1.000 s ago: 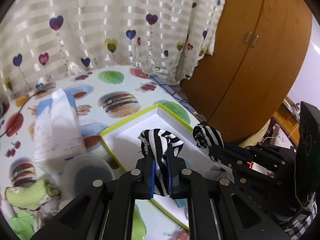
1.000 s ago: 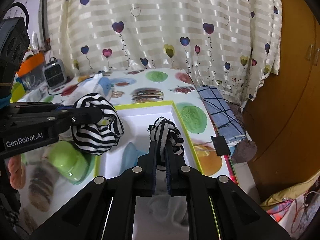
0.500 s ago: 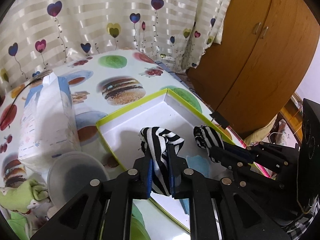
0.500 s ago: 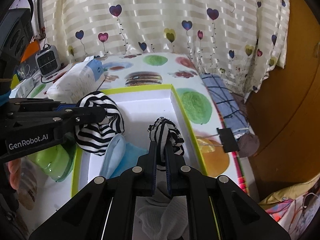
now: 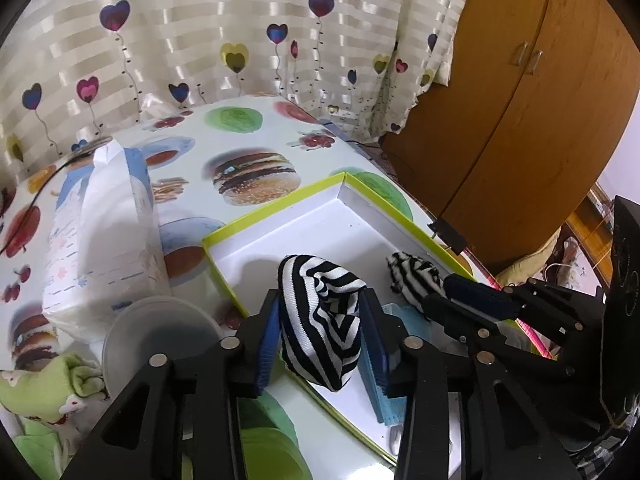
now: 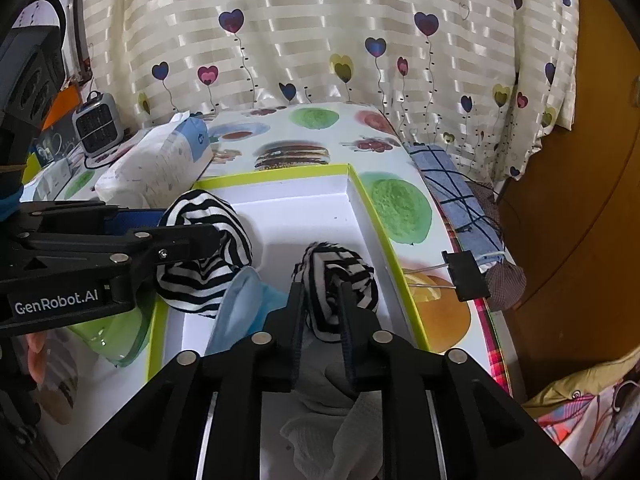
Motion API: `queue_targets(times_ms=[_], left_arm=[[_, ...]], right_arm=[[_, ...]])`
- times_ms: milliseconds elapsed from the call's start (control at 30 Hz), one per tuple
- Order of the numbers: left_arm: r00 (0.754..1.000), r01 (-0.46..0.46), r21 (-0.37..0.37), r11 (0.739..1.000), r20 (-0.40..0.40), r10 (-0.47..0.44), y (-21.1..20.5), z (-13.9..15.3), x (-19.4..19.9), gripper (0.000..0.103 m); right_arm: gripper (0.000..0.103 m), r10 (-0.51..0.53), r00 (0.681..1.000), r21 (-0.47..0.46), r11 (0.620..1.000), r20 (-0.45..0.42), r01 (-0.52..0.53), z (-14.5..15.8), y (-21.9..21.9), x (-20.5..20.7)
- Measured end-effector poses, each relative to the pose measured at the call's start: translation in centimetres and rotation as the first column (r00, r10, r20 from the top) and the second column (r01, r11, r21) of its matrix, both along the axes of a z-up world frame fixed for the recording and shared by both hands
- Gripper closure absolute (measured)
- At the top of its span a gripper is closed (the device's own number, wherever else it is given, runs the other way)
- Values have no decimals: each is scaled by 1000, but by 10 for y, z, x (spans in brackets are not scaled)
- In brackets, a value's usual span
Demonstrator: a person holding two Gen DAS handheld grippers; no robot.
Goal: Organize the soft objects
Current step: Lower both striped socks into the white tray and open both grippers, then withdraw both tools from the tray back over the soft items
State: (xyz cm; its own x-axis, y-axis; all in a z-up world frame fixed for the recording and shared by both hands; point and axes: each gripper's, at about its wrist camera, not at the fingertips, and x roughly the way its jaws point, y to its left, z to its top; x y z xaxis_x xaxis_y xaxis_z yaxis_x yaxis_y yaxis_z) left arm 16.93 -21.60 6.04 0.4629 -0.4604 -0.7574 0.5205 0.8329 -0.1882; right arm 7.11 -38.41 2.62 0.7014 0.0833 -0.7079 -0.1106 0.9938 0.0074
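Over the box (image 5: 280, 216), my left claw (image 5: 320, 320) is opening around the striped sock (image 5: 320, 316); I should part fully before lifting. From the right view, my right claw (image 6: 322, 312) is likewise opening around its end of the sock (image 6: 340, 280), low inside the box (image 6: 360, 188).

Two wrist fisheye views, each looking steeply down along its hand-held gripper, close above the desk (image 5: 256, 144). Both face the far curtain (image 6: 320, 40) and share the green-rimmed box (image 5: 280, 204), seen from left and right.
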Motion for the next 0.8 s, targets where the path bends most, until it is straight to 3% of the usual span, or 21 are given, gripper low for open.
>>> queue_targets(times_ms=[133,433,800], left_arm=[[1000,-1,3,1000,8,1,1,2,-2,59],[999,-20,12,1000,37,19,8,12,-10,52],[997,-31,8,999,65,31,23,24,-29,51]], right_arm=[[64,-9,1000,-2,1000,6,9,2,0,-1],[64,-15,1000,-1,1000,22,15,8,2,-9],[64,-21,998,13,1000,54,21,21,10,-23]])
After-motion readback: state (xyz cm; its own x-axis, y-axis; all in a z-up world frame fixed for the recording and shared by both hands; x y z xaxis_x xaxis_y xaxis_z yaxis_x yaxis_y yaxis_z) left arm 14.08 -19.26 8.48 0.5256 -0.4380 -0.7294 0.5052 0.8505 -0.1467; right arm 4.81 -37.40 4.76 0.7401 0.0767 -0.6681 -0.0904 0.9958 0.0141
